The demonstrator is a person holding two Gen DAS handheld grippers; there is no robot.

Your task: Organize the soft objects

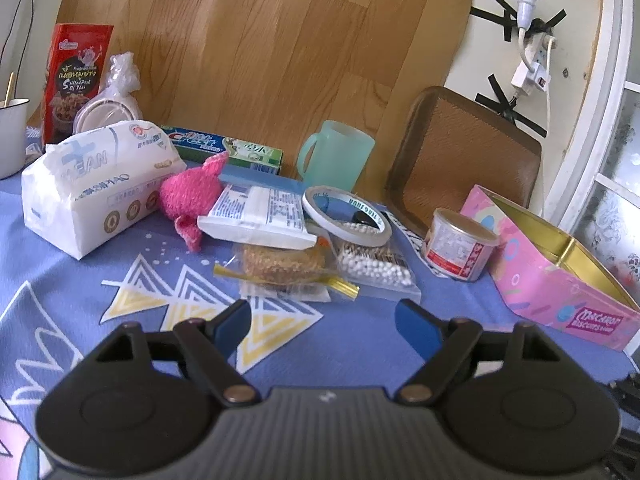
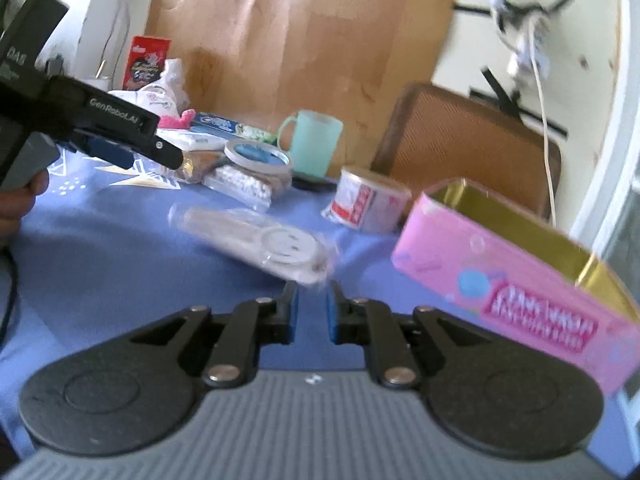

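My left gripper [image 1: 322,314] is open and empty above the blue cloth, just short of a clear bag with a brown scourer [image 1: 282,268]. Behind it lie a pink knitted cloth [image 1: 192,196], a white tissue pack [image 1: 96,184] and a white wipes packet [image 1: 260,216]. My right gripper [image 2: 312,294] is shut on the edge of a clear bag with a white smiley-face item [image 2: 260,240], held above the cloth. The open pink tin [image 2: 516,264] stands right of it; it also shows in the left wrist view [image 1: 560,276]. The left gripper shows at the left of the right wrist view [image 2: 132,148].
A tape roll [image 1: 346,214], a cotton-swab bag [image 1: 374,268], a small can [image 1: 460,244], a green mug [image 1: 334,156], a toothpaste box [image 1: 224,148], a red snack bag [image 1: 78,76] and a white mug [image 1: 12,136] crowd the table. A brown tray [image 1: 464,156] leans at the back.
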